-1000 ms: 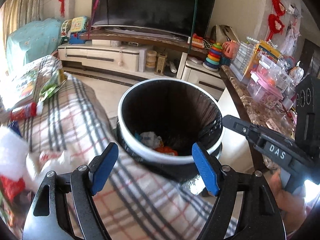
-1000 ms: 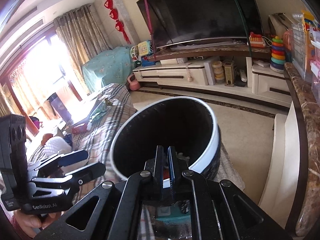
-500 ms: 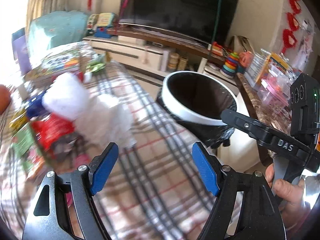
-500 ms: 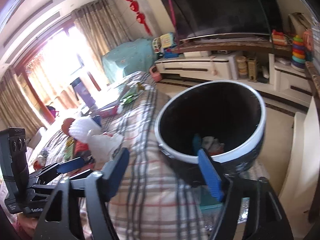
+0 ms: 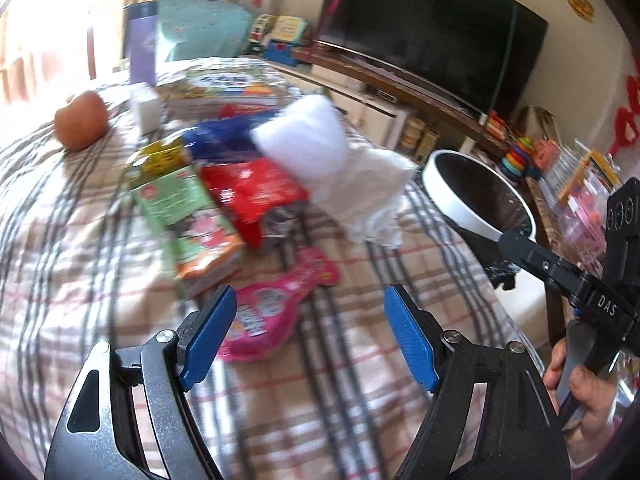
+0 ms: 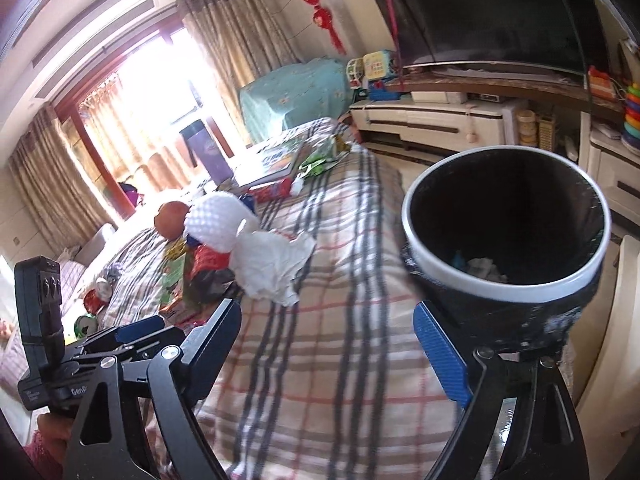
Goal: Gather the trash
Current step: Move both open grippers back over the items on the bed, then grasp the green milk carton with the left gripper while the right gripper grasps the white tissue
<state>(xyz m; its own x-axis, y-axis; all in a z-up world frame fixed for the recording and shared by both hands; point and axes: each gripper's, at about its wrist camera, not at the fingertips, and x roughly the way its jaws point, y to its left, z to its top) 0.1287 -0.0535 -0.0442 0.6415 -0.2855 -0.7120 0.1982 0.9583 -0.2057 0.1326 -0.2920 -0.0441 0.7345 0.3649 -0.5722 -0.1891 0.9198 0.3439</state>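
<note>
A plaid cloth (image 5: 360, 380) in cream, grey and red covers the surface. On it lies a heap of trash: a pink wrapper (image 5: 276, 312) just ahead of the left gripper (image 5: 310, 338), a green packet (image 5: 188, 216), a red packet (image 5: 250, 192), crumpled white paper (image 5: 360, 188) and a white foam sleeve (image 5: 304, 140). An apple (image 5: 82, 120) sits farther off. The white-rimmed trash bin (image 6: 508, 240) stands at the cloth's edge, scraps lying at its bottom. Behind are a dark TV (image 6: 492, 12) on a low cabinet (image 6: 432, 124), curtains (image 6: 236, 36) by a bright window, and red hangings (image 6: 316, 0).

The left gripper stands wide with nothing between its blue pads. The right gripper (image 6: 336, 344) is opening, also with nothing between its pads.

1 second ago the left view was filled by the bin; now it faces the trash heap. The right gripper was then pinched shut over the bin; it now sits beside it, over the cloth.
</note>
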